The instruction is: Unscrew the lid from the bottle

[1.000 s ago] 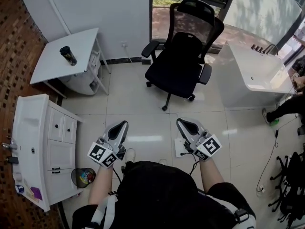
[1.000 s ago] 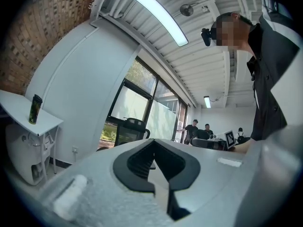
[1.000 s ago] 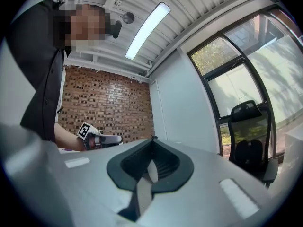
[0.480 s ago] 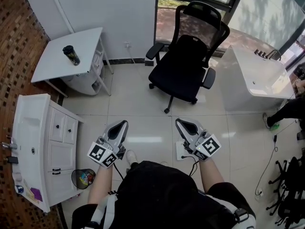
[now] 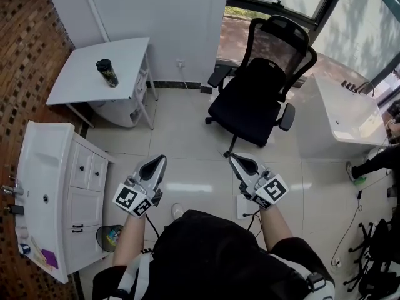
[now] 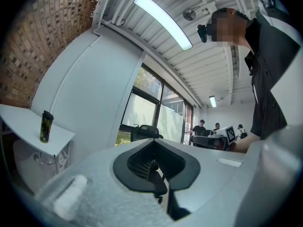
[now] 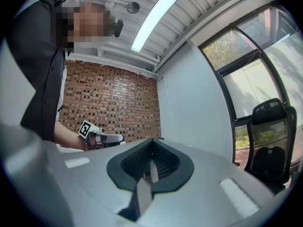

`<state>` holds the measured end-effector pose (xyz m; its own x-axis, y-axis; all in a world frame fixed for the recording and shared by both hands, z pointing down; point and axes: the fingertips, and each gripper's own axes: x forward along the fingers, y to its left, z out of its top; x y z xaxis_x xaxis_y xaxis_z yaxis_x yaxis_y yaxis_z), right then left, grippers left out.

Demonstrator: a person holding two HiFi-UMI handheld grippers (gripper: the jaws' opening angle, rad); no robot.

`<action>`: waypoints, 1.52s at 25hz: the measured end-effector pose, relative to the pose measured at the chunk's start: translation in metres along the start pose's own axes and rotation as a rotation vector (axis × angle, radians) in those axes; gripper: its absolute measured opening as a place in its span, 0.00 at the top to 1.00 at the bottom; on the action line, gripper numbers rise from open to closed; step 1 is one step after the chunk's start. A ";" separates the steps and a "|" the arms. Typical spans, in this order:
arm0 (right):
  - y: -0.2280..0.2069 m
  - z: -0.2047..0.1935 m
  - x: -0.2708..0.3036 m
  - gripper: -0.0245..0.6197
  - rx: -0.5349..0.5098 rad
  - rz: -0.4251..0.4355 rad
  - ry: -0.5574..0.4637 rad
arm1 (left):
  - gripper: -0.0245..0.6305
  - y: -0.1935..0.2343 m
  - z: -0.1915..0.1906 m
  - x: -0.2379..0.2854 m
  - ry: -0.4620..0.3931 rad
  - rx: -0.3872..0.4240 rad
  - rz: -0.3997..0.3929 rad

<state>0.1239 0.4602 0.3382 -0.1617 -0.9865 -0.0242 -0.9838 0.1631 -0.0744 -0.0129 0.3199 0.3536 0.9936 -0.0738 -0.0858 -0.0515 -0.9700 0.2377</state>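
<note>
Standing upright on the small white bench by the far wall, the bottle is being left untouched, its long axis vertical and its lid apparently on, though it is too small to be sure. It is lying well ahead of both tools and off to the left, with open floor between. The left tool is being held fully closed on nothing, and so is the right tool, jaws together and empty. The left tool is being judged the nearer. A long approach toward the bench is being called for before any grasp.
</note>
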 end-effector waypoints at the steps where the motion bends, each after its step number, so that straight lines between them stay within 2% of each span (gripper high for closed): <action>1: 0.002 0.001 0.012 0.95 -0.002 0.009 -0.001 | 0.96 0.009 0.003 -0.005 -0.001 0.002 0.008; 10: 0.033 -0.002 0.119 0.95 0.025 0.100 -0.030 | 0.96 0.092 0.025 -0.060 -0.003 0.014 0.088; 20: 0.038 -0.022 0.182 0.95 0.034 0.188 0.011 | 0.96 0.147 0.020 -0.084 0.014 -0.009 0.194; 24: 0.012 -0.022 0.196 0.95 0.040 0.209 0.008 | 0.96 0.159 0.020 -0.064 0.014 0.000 0.221; 34: -0.075 -0.004 0.224 0.95 0.021 0.280 -0.022 | 0.96 0.186 0.034 0.018 -0.048 0.028 0.288; 38: -0.107 -0.013 0.232 0.95 0.009 0.315 -0.011 | 0.96 0.191 0.034 0.042 -0.055 0.042 0.320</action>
<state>0.1905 0.2134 0.3533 -0.4574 -0.8874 -0.0581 -0.8848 0.4606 -0.0701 0.0157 0.1236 0.3621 0.9194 -0.3877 -0.0661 -0.3655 -0.9042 0.2209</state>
